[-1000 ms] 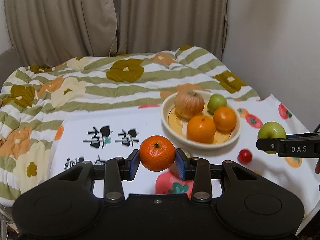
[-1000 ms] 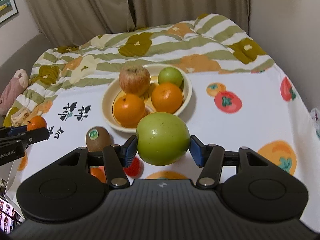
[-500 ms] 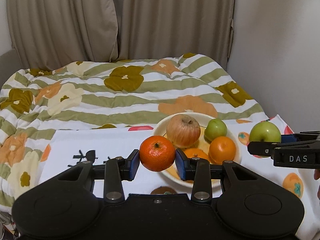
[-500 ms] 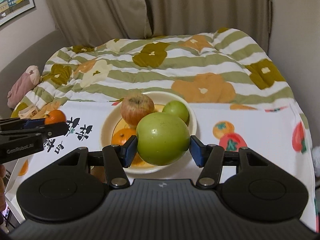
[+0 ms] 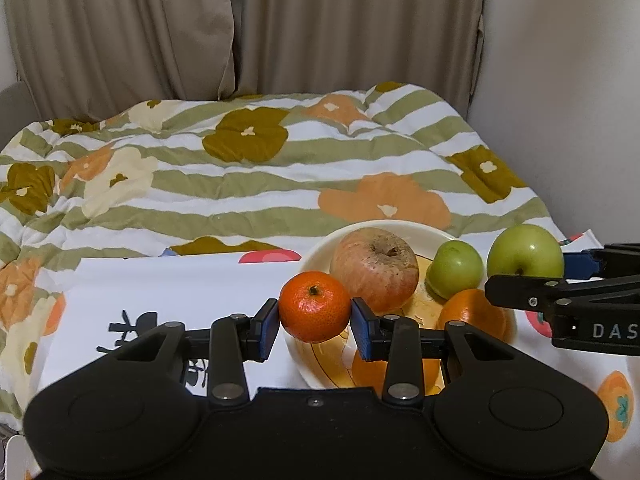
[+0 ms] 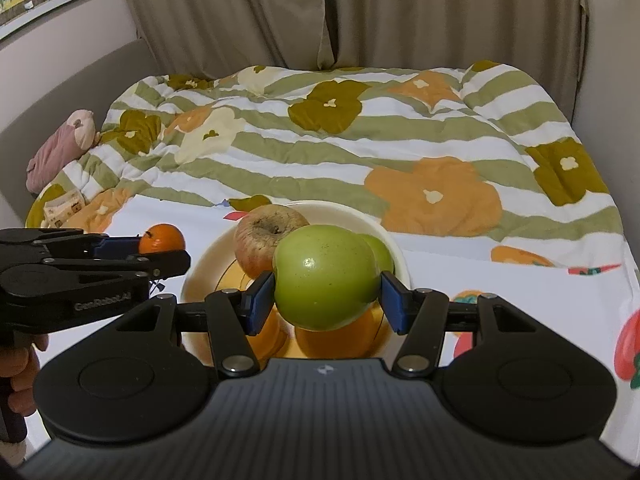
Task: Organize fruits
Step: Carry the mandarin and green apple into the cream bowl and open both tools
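Note:
My left gripper [image 5: 315, 322] is shut on a small mandarin [image 5: 314, 306], held above the near left rim of a cream bowl [image 5: 320, 246]. My right gripper [image 6: 326, 298] is shut on a large green apple [image 6: 326, 276], held over the same bowl [image 6: 196, 276]. In the bowl lie a reddish apple [image 5: 374, 266], a small green apple [image 5: 454, 268] and two oranges [image 5: 472, 314]. The right gripper with its green apple [image 5: 525, 252] shows at the right edge of the left wrist view. The left gripper with its mandarin [image 6: 162, 238] shows at the left of the right wrist view.
The bowl stands on a white cloth [image 5: 168, 292] printed with fruit, laid on a bed with a flowered, striped quilt [image 5: 248, 168]. Curtains [image 5: 320, 32] and a wall close off the back. A pink soft toy [image 6: 60, 148] lies at the quilt's left edge.
Both grippers have moved forward toward the bowl with their fruit still held. The bowl now lies right under both fruits, and the loose fruit on the cloth has dropped out of view.

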